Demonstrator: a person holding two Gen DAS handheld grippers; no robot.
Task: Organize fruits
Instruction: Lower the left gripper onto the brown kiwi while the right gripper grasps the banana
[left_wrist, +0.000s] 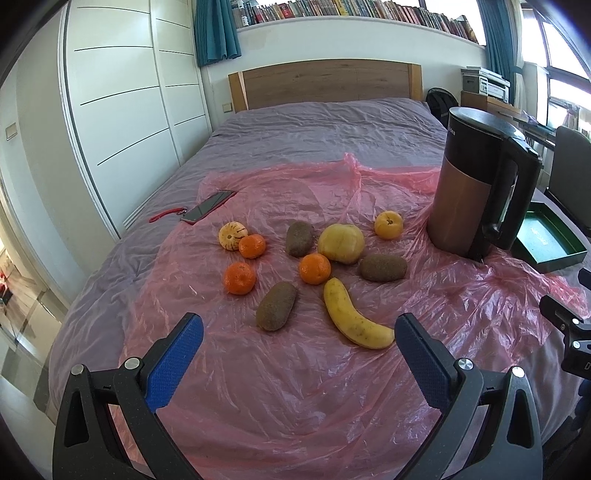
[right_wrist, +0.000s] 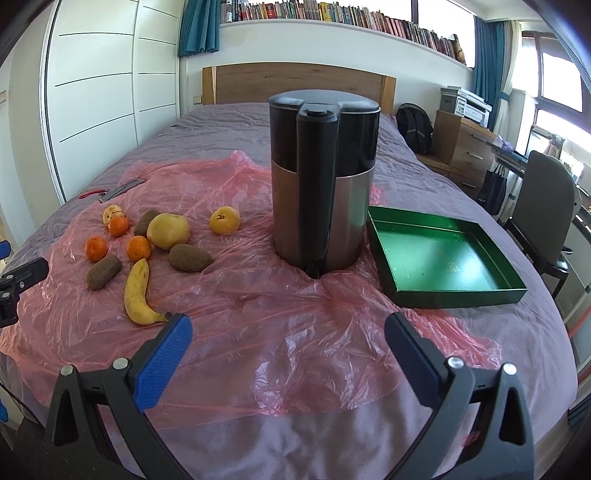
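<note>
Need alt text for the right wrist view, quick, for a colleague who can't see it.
The open right gripper hovers empty over pink plastic sheet on a bed, facing a tall kettle. An empty green tray sits right of it; a banana, oranges, kiwis and other fruit lie left.

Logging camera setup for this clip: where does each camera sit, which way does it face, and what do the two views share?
Left wrist: on the left tool, open, facing up the bed at the scattered fruit, banana nearest; the right tool's black body shows at the right edge.
Right wrist: on the right tool, open, facing the kettle with the green tray to its right; part of the left tool shows at the left edge.
Shared: fruit, kettle, tray, pink plastic sheet, headboard.
</note>
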